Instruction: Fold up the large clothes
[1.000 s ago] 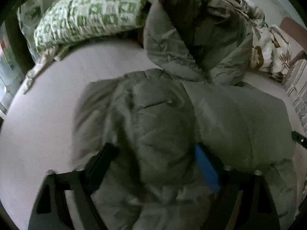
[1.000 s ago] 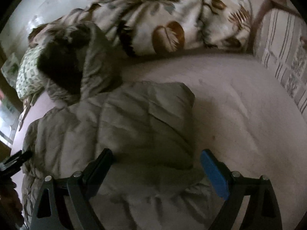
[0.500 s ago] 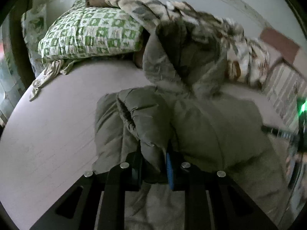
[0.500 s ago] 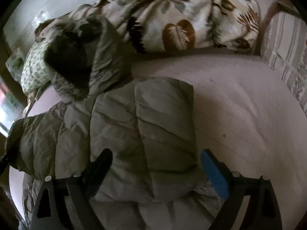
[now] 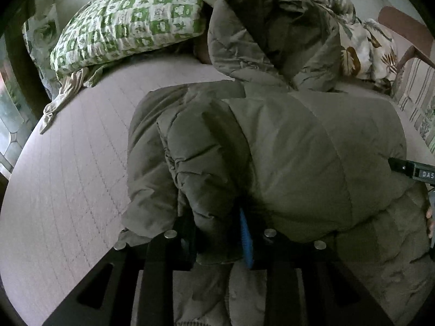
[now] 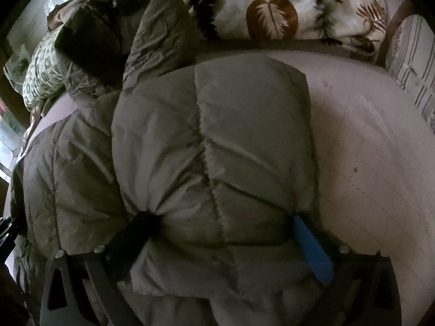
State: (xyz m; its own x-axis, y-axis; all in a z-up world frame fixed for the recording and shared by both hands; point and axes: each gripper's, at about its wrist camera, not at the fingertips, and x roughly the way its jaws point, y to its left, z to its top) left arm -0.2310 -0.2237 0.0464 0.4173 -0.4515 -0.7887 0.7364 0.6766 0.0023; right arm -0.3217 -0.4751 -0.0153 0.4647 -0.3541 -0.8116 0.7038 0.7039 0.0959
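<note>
An olive puffer jacket (image 5: 299, 149) lies on the bed, its hood (image 5: 272, 32) propped up at the back. My left gripper (image 5: 217, 233) pinches a thick fold at the jacket's left side. The fabric bulges between the black finger and the blue pad (image 5: 246, 241), and the jaws are just starting to ease apart. In the right wrist view the jacket (image 6: 217, 135) has a folded-over panel. My right gripper (image 6: 221, 217) is pushed down into that panel with its jaws opening to full width. The padding bulges between the fingers. The right gripper's tip (image 5: 413, 169) shows at the left view's right edge.
A green checked pillow (image 5: 130, 27) and a leaf-print blanket (image 6: 272, 8) lie at the head of the bed. The pinkish mattress (image 6: 367, 163) spreads right of the jacket and also left (image 5: 68, 176). A striped cushion (image 6: 407, 62) and a wooden chair (image 5: 405, 32) stand at the right.
The left gripper went from wide open over the jacket to shut on a fold of it, and has carried the fold along. The right gripper moved closer and sank into the folded panel.
</note>
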